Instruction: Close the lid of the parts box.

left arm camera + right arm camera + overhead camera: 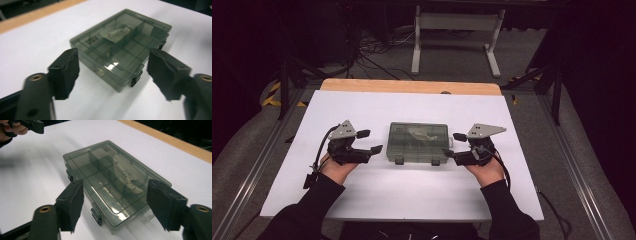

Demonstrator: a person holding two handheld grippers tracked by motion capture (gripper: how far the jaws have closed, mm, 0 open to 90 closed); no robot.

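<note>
organizer box (pixel 418 143) | look: smoky translucent plastic, rectangular, inner dividers, two front latches | state: lid shut, pale packet visible inside | pose: flat, long side across | place: middle of the white bench (pixel 362 107)

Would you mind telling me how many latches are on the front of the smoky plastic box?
2. Both sit on the near edge of the box: the left latch by its left corner and the right latch by its right corner. Any on other sides may be hidden.
</note>
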